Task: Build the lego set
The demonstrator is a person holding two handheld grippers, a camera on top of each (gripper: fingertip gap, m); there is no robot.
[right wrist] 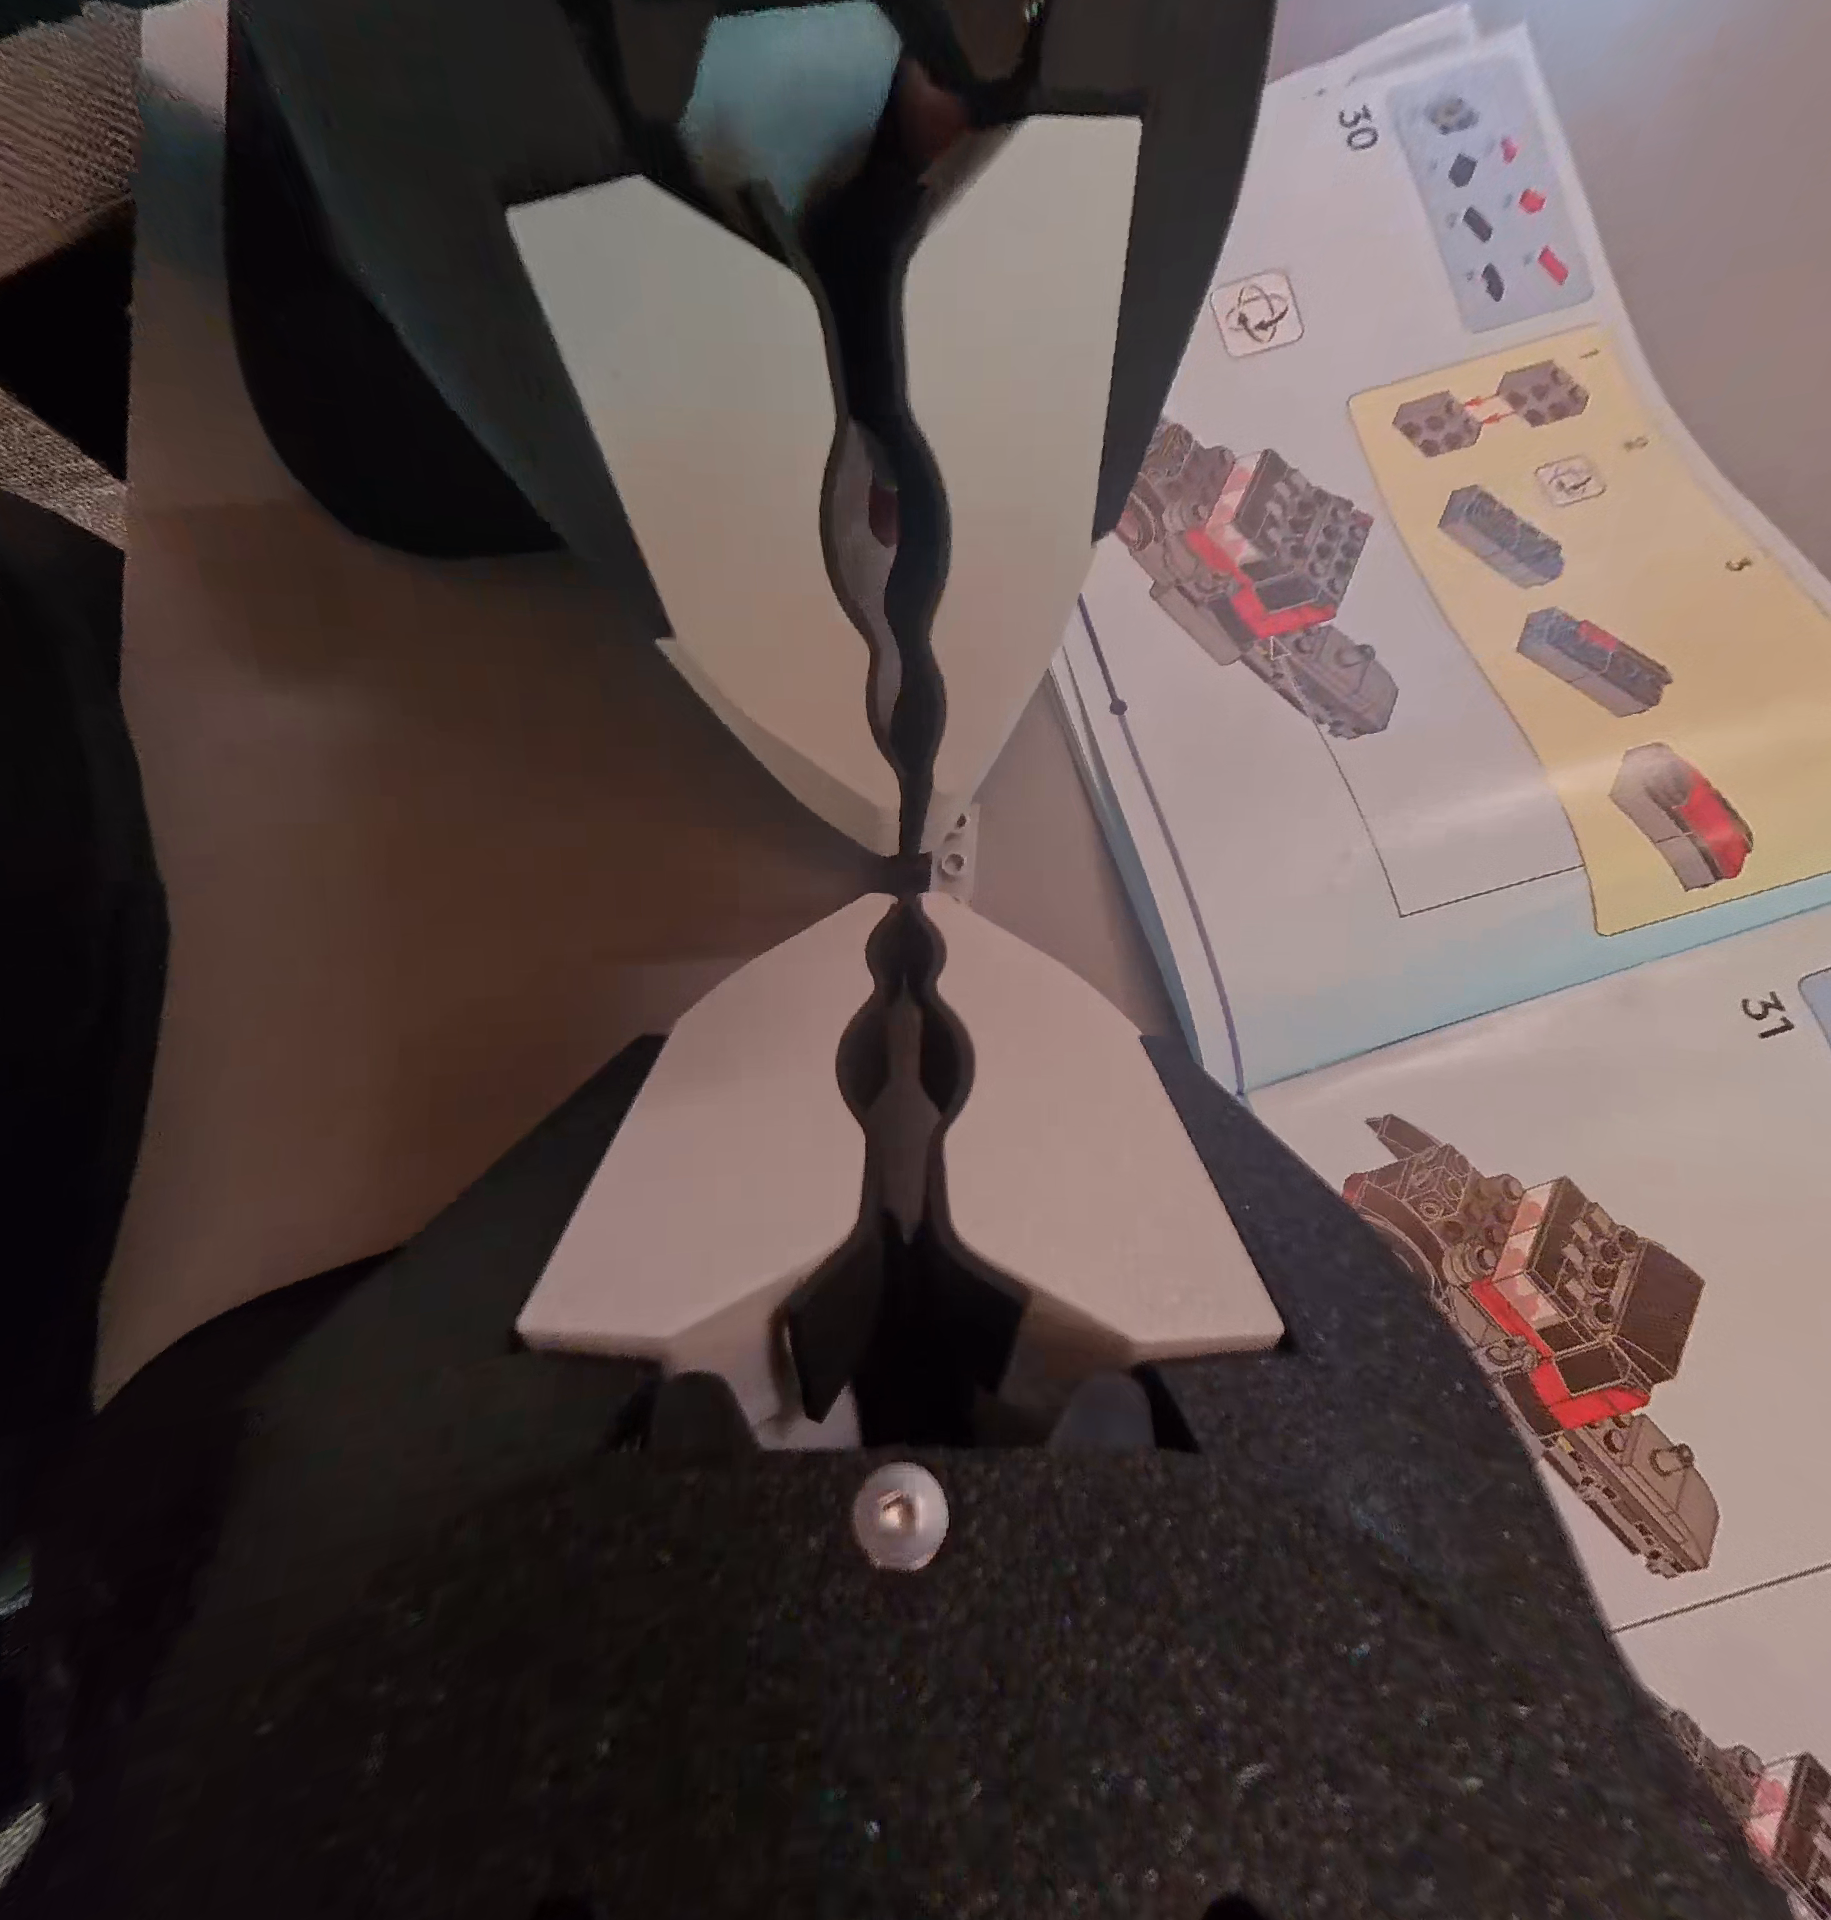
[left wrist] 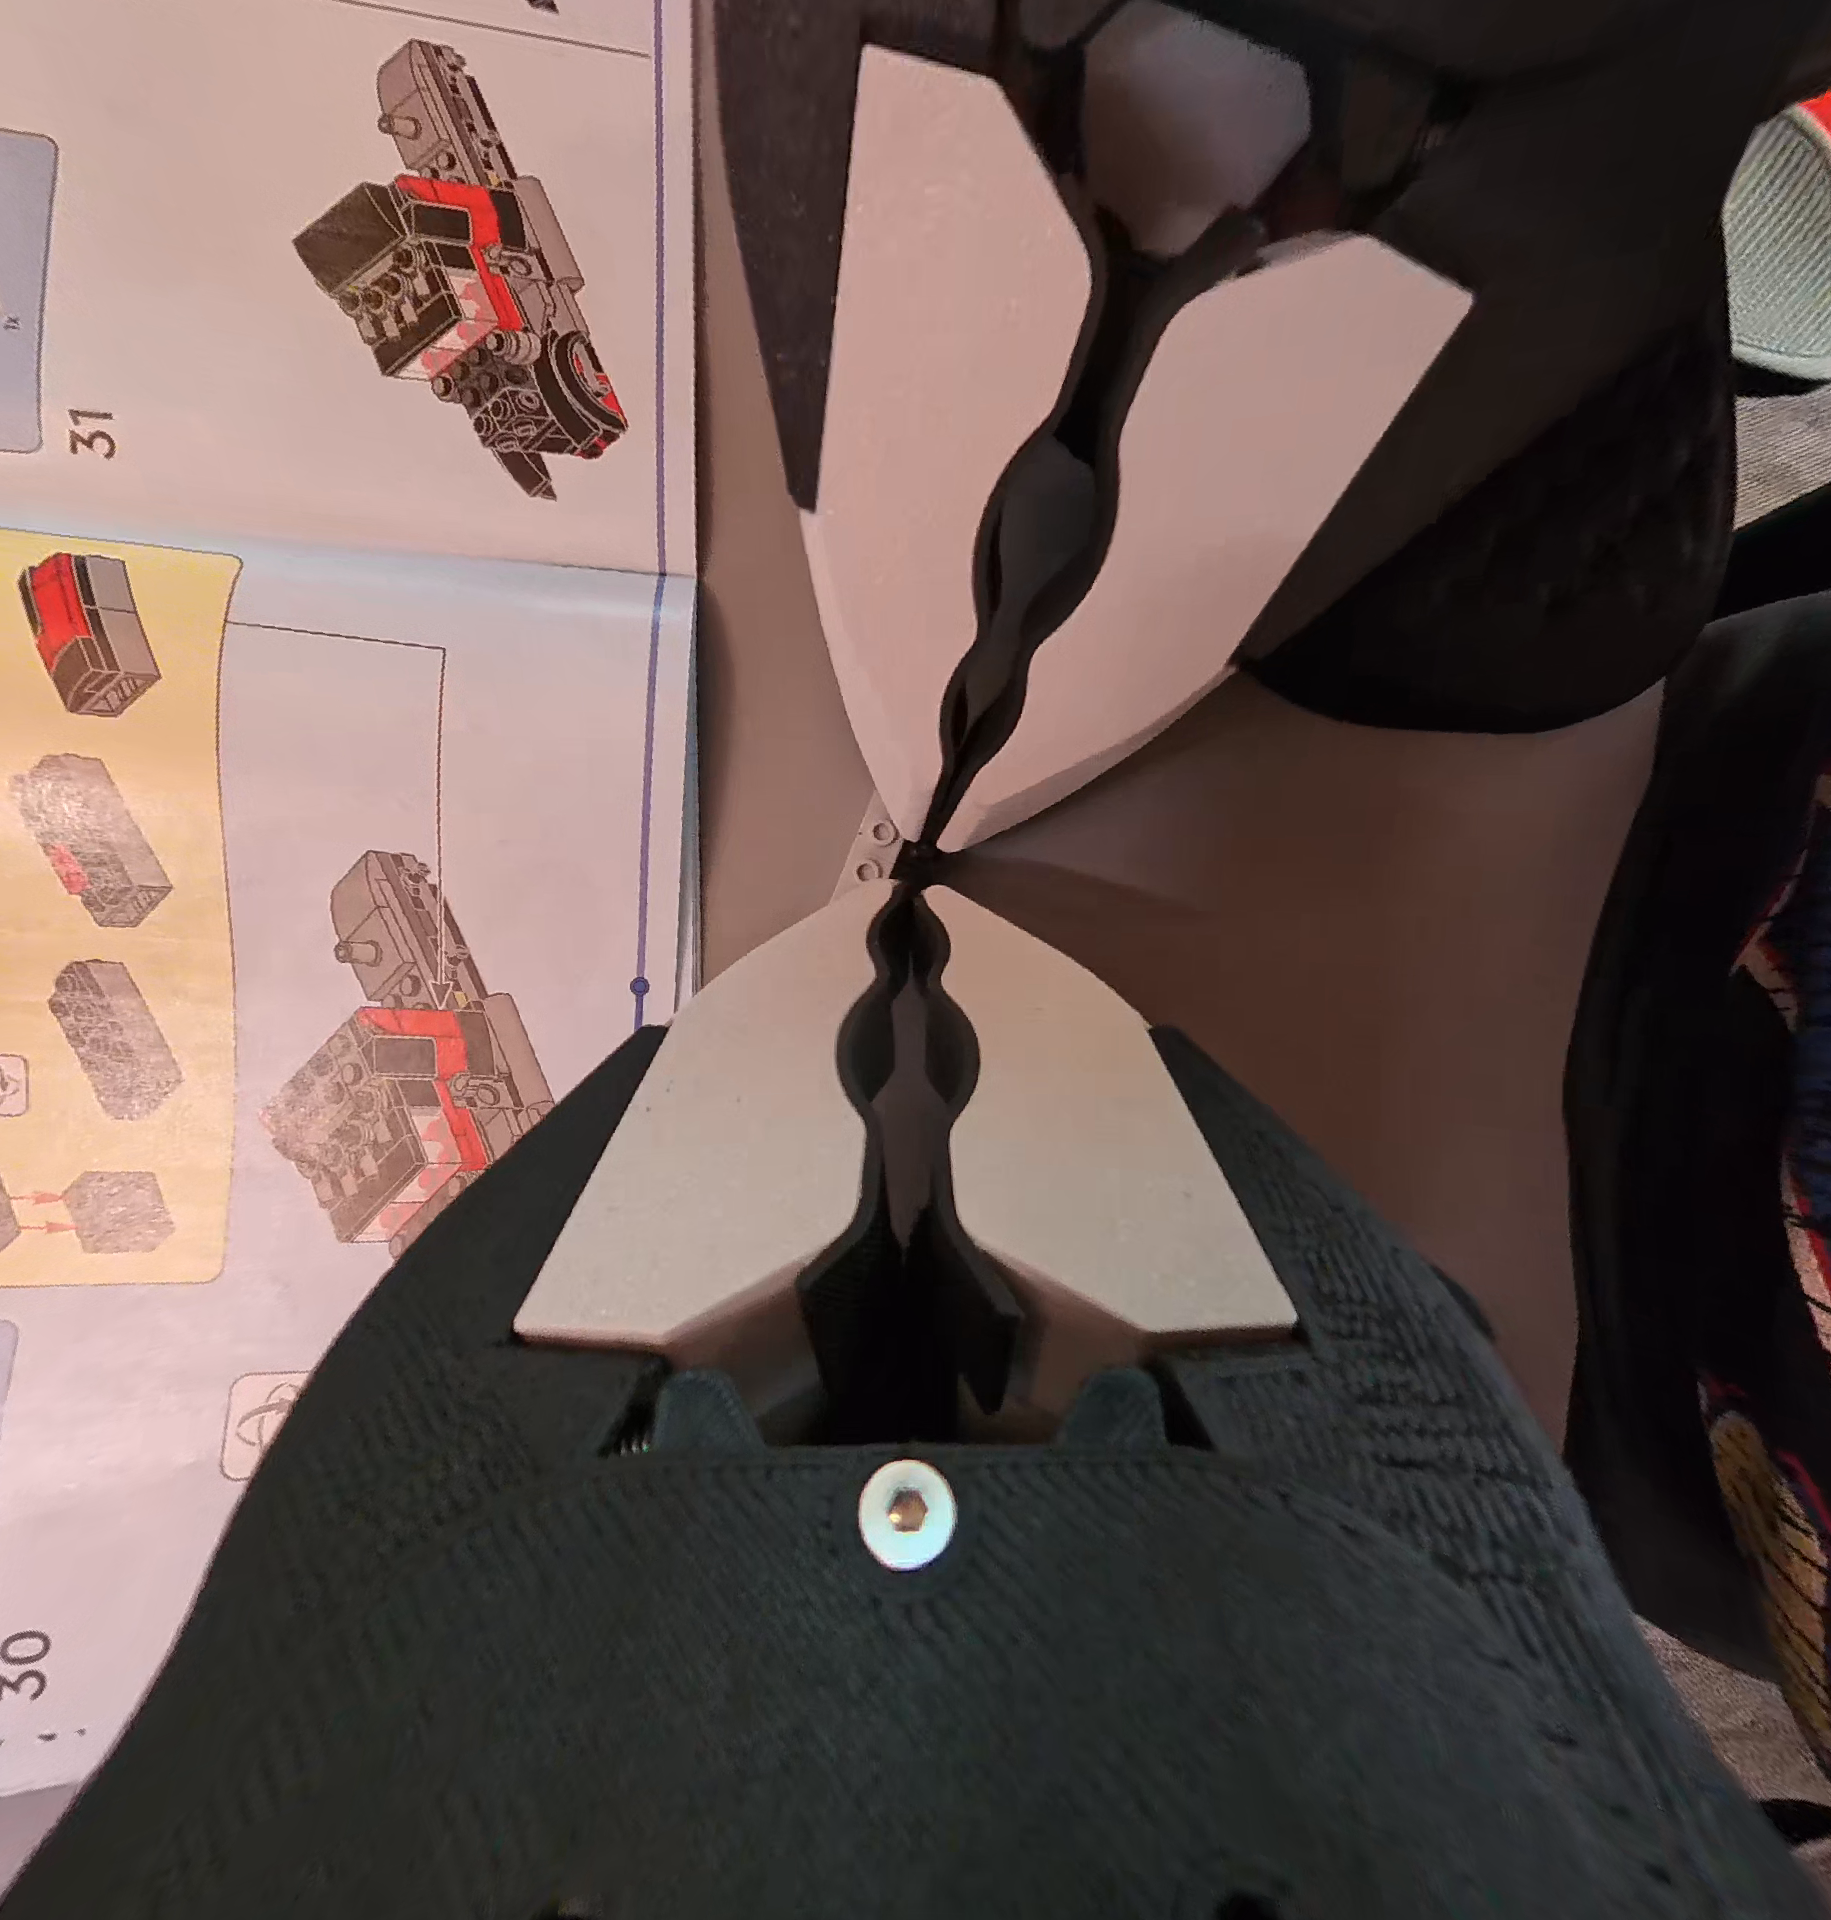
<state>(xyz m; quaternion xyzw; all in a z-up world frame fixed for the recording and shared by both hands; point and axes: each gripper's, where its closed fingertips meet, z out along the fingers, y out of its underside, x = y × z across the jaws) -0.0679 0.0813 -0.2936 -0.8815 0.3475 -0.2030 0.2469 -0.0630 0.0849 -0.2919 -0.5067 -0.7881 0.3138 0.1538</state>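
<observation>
- Left wrist view, nearest: the left gripper (left wrist: 916, 883) fills the lower half, black printed body with a silver screw and two pale fingers (left wrist: 776, 1091) whose tips meet with no gap; whether they pinch anything I cannot tell.
- Right at those tips is the small piece: a pale grey lego plate (left wrist: 875, 847), only two round studs showing, one above the other. Its long axis seems to run up-and-down in the picture, slightly tilted, the rest hidden behind the finger tips.
- A tiny dark bit sits exactly where the four tips come together; too small to name.
- Beyond, the right gripper (left wrist: 926, 831) comes down from the top of the picture, tip to tip with the left one, its fingers also pressed together.
- To the left lies the open instruction booklet (left wrist: 267, 520) flat on the pale table (left wrist: 1254, 935), with drawings of a grey, black and red model.
- Far right: dark cloth with a coloured print, and a pale mesh object at the upper edge.
- Right wrist view, nearest: the right gripper (right wrist: 911, 894), jaws closed tip on tip, again no clear hold to be seen.
- The grey plate (right wrist: 958, 847) shows just right of the tips, studs facing the camera, partly covered by the left gripper (right wrist: 916, 821) reaching down from above.
- The booklet (right wrist: 1410, 831) lies to the right, its far page curling upward.
</observation>
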